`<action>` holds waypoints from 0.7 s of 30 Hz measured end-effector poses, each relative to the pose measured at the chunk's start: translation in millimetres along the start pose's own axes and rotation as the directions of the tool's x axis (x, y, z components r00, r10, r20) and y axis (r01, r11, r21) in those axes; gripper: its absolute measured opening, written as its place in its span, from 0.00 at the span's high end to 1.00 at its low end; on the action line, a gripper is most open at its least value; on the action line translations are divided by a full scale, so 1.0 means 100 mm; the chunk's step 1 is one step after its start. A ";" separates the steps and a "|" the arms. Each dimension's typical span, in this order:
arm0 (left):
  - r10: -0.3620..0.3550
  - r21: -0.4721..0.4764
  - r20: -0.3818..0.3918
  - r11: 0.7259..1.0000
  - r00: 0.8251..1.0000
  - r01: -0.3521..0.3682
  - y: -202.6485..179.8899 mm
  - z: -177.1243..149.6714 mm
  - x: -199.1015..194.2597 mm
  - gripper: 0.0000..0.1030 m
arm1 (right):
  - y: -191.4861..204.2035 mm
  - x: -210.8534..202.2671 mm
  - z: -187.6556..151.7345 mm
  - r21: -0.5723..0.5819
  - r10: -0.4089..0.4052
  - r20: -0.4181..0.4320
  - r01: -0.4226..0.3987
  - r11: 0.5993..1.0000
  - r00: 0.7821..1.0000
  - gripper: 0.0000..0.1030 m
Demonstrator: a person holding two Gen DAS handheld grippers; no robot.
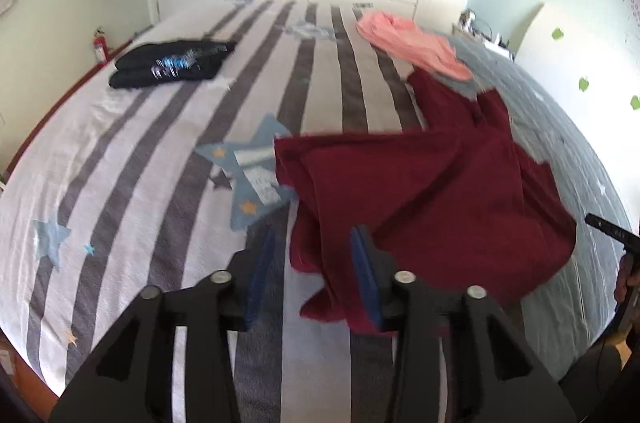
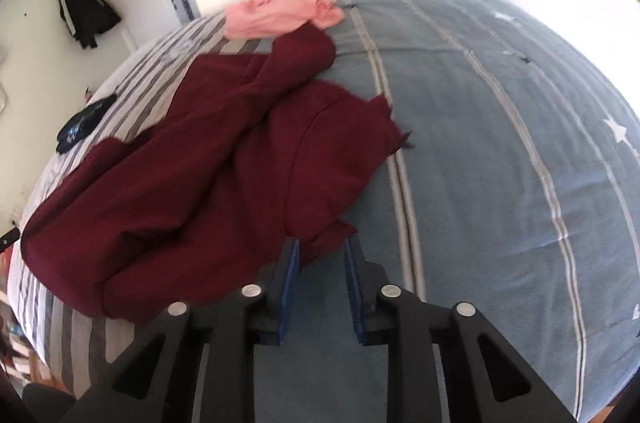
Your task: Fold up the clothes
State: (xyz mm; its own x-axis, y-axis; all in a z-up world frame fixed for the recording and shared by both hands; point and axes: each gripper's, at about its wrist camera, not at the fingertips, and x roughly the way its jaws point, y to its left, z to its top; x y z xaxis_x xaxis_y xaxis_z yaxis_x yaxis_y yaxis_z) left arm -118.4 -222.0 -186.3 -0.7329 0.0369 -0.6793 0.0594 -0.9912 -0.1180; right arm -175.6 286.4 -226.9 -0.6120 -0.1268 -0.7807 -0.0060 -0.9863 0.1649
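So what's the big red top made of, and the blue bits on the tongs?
The red top looks like soft, thick cloth, maybe fleece or cotton: matte, with no shine, and it slumps in rounded folds on the bed. The blue pads lining the tongs look like rubber or foam: flat, dull strips set against hard black plastic. The blur leaves both uncertain.

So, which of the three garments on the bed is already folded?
The black garment with the blue print, lying apart on the striped side. The maroon garment is spread and rumpled; the pink one is bunched.
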 end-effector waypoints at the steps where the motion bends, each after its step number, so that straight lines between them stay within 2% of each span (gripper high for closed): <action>1: -0.009 -0.005 0.029 1.000 1.000 0.009 -0.02 0.10 0.02 0.18 | -0.05 -0.07 0.06 0.022 -0.001 0.041 0.001 1.000 0.999 0.65; 2: -0.022 -0.007 0.050 1.000 0.999 0.022 -0.05 0.21 0.05 0.13 | -0.10 -0.15 0.11 0.043 -0.004 0.082 0.000 0.999 0.997 0.53; 3: -0.032 0.001 0.049 0.999 0.998 0.032 -0.10 0.29 0.14 0.13 | -0.09 -0.11 0.21 0.048 0.005 0.087 -0.010 0.999 0.996 0.44; 5: -0.045 0.025 0.037 0.999 0.998 0.044 -0.24 0.46 0.37 0.13 | -0.07 -0.03 0.41 0.058 0.023 0.097 -0.029 0.998 0.995 0.43; 7: -0.058 0.053 -0.004 0.997 0.998 0.058 -0.42 0.57 0.73 0.13 | 0.08 0.19 0.61 0.011 0.039 0.088 -0.040 0.999 0.995 0.43; 11: -0.070 0.104 -0.141 0.991 0.988 0.085 -0.80 0.54 1.51 0.16 | 0.36 0.70 0.84 -0.036 0.105 0.051 -0.103 0.994 0.993 0.43; 12: -0.056 0.129 -0.162 0.989 0.985 0.077 -0.89 0.47 1.69 0.22 | 0.44 0.85 0.89 -0.042 0.120 0.047 -0.118 0.992 0.992 0.43; 14: -0.040 0.153 -0.213 0.985 0.976 0.074 -0.93 0.38 1.96 0.66 | 0.59 1.11 0.96 -0.073 0.112 0.032 -0.110 0.991 0.993 0.43; 16: -0.025 0.174 -0.264 0.982 0.964 0.073 -0.95 0.29 2.22 0.89 | 0.75 1.37 1.03 -0.105 0.105 0.017 -0.102 0.989 0.994 0.43; 17: -0.026 0.177 -0.262 0.981 0.965 0.074 -0.95 0.27 2.27 0.95 | 0.79 1.37 1.02 -0.110 0.107 0.024 -0.103 0.989 0.994 0.43; 19: -0.026 0.179 -0.232 0.981 0.972 0.069 -0.91 0.27 2.28 0.96 | 0.88 1.38 1.02 -0.121 0.111 0.038 -0.105 0.987 0.993 0.45; 20: -0.021 0.182 -0.209 0.981 0.978 0.060 -0.89 0.27 2.24 0.96 | 0.92 1.38 1.02 -0.126 0.113 0.045 -0.106 0.986 0.993 0.56; 21: -0.016 0.185 -0.187 0.981 0.982 0.051 -0.87 0.28 2.20 0.97 | 0.96 1.39 1.02 -0.131 0.115 0.052 -0.107 0.986 0.992 0.78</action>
State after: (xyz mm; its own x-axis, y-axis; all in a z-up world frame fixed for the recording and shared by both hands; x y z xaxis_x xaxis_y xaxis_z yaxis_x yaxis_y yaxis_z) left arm -303.7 -131.4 -305.3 -0.5945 0.0758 -0.8005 -0.1044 -0.9944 -0.0167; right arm -341.6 185.2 -258.2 -0.6492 -0.2334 -0.7239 0.1634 -0.9723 0.1669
